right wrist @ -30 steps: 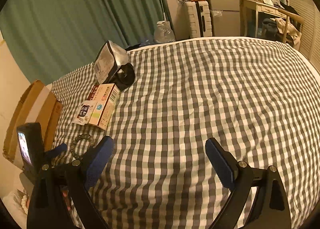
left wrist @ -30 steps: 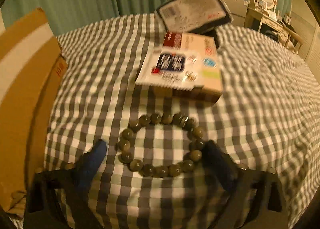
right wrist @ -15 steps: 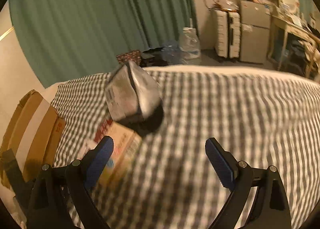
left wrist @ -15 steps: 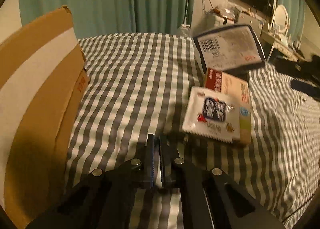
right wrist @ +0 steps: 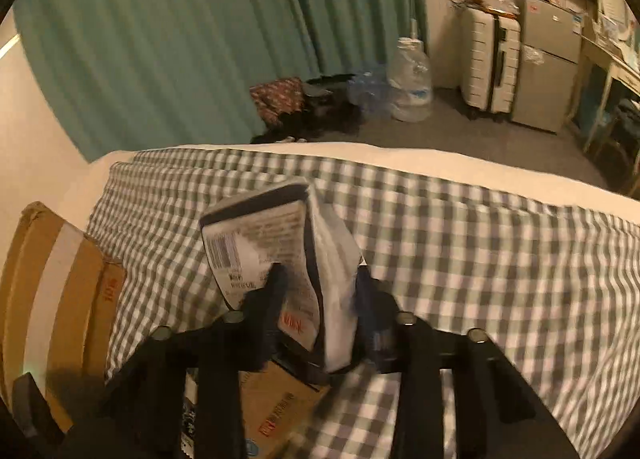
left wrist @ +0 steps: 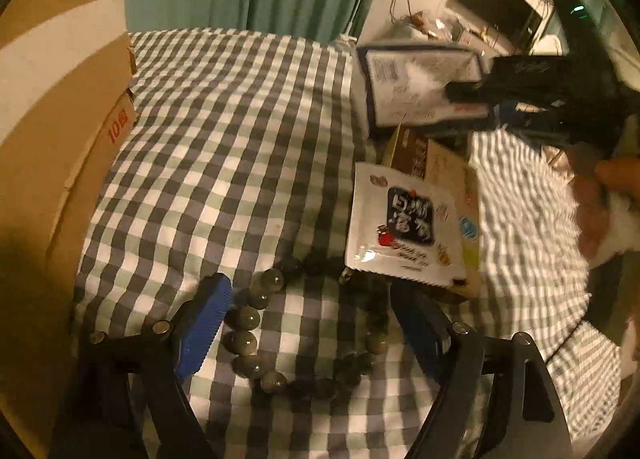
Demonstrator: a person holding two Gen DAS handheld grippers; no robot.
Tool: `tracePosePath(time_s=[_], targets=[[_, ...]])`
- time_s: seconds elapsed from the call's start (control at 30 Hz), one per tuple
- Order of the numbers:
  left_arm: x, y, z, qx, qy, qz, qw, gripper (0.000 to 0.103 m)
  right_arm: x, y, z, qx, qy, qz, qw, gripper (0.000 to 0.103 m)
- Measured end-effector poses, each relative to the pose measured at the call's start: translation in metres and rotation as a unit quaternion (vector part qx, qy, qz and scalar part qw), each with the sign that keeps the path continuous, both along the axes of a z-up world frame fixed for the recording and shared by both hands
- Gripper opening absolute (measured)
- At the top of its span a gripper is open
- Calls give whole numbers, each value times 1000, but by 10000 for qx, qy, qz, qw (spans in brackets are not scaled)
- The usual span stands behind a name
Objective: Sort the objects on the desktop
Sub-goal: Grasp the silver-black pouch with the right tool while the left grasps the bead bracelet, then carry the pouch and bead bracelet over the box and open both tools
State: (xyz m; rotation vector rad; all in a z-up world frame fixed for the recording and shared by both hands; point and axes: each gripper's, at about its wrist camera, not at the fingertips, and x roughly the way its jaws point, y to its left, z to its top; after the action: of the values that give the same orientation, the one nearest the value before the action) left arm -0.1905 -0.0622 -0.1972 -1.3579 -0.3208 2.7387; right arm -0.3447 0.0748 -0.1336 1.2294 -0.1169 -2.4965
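The silver pouch [right wrist: 280,259], free half a second ago, is now clamped by the right gripper [right wrist: 320,291] at frame centre; the left gripper [left wrist: 316,323] is reopened around the bead bracelet [left wrist: 304,323], nothing gripped.

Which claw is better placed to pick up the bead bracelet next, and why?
Left. The left claw is open around the bead bracelet; the right claw is shut on the black pouch.

We record a bed covered in a grey-and-white checked cloth [left wrist: 224,131] as the supporting surface. Lying directly on it: a ring of dark round beads [left wrist: 256,319] near the lower centre, and a tan flat box [left wrist: 464,195] just beyond the beads. A white sachet [left wrist: 404,227] rests on top of that box. A brown cardboard carton [left wrist: 52,107] stands at the cloth's left edge.
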Motion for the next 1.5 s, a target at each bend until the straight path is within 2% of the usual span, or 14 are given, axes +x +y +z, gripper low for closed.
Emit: tracePosePath(time_s=[0.03,0.1,0.13,0.17,0.23,0.3,0.33,0.4,0.67,0.73,1.03,1.1,1.2,1.5], targets=[[2,2,-1,-108,12,-67,9999,84,5,7,3,-185,26,-53,9998,25],[11,7,-2,-430,-21,-146,9990,70,15,20,8,-352,65,-184,9992,21],[14,8,-2,-634,-30,-138,9979,58,20,26,14,-354,113,-247,9990,21],[17,7,-1,-638,-15,-137,9979,45,27,32,19,-338,197,-279,9988,21],[22,-1,1,-387,-70,-89,9992,29,42,41,31,-280,333,-273,9987,20],[28,-9,3,-182,-143,-18,9997,19,62,49,42,-140,492,-256,9984,20],[32,-11,4,-119,-175,0,9998,10,72,54,46,-78,538,-253,9982,20],[42,-12,10,-116,-178,12,9998,11,91,62,52,-78,538,-293,9981,20],[81,0,53,-122,292,-170,9994,11,164,95,60,-180,439,-482,9977,20],[87,-13,58,-30,322,-168,9993,11,180,99,61,-87,434,-504,9977,20],[99,8,96,-198,555,-79,9982,11,223,111,69,-240,375,-513,9977,20],[104,8,105,-167,664,-46,9976,11,238,107,73,-364,397,-542,9971,20],[114,4,124,-168,814,-34,9965,11,252,100,79,-280,464,-485,9974,20],[120,-7,173,19,1063,26,9943,11,275,79,121,-214,849,-385,9954,20]])
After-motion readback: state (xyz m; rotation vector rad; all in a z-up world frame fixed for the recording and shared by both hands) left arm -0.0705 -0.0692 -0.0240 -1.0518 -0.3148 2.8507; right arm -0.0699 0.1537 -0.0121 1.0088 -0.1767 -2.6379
